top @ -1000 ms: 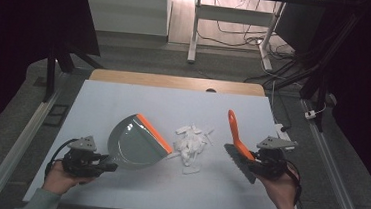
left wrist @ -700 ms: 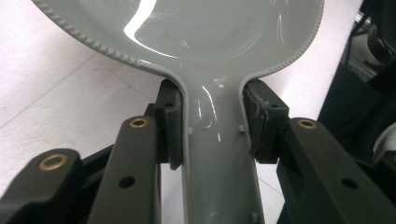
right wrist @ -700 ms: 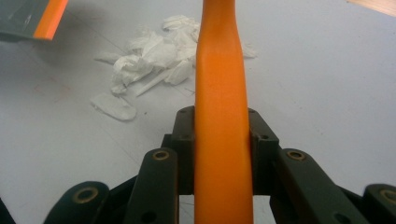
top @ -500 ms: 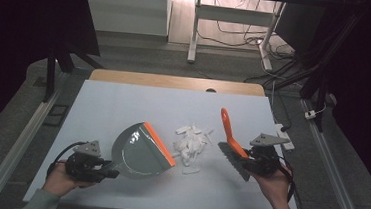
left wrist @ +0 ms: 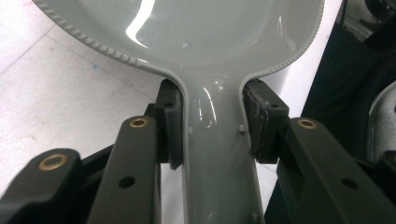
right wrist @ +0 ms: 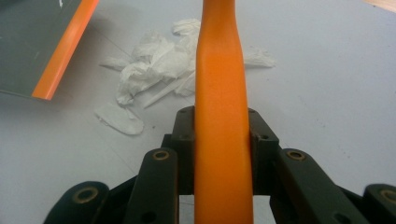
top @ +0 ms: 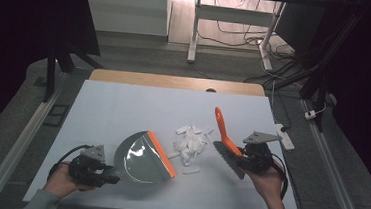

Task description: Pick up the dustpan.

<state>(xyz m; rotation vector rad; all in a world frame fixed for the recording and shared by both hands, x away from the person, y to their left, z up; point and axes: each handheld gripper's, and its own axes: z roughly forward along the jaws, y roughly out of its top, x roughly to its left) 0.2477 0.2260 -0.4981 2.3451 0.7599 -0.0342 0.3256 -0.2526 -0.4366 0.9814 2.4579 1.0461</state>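
Observation:
A grey dustpan (top: 141, 157) with an orange lip (top: 161, 153) lies low on the white table, its mouth toward a pile of torn white paper scraps (top: 189, 143). My left gripper (top: 99, 170) is shut on the dustpan's handle (left wrist: 219, 154), both pads pressing its sides. My right gripper (top: 242, 158) is shut on a hand brush (top: 227, 149). The brush's orange handle (right wrist: 222, 116) points up and away, and its dark bristles sit just right of the scraps (right wrist: 159, 70). The dustpan's orange lip (right wrist: 63, 56) appears at the upper left of the right gripper view.
The white table top (top: 123, 109) ends in a wooden strip (top: 175, 82) at the far side. A white power strip (top: 282, 134) lies off the right edge. Metal rails run along both sides, and a white frame stands on the floor behind.
The dustpan has slid right and toward me, closer to the scraps. The brush has moved left toward the pile from the right side.

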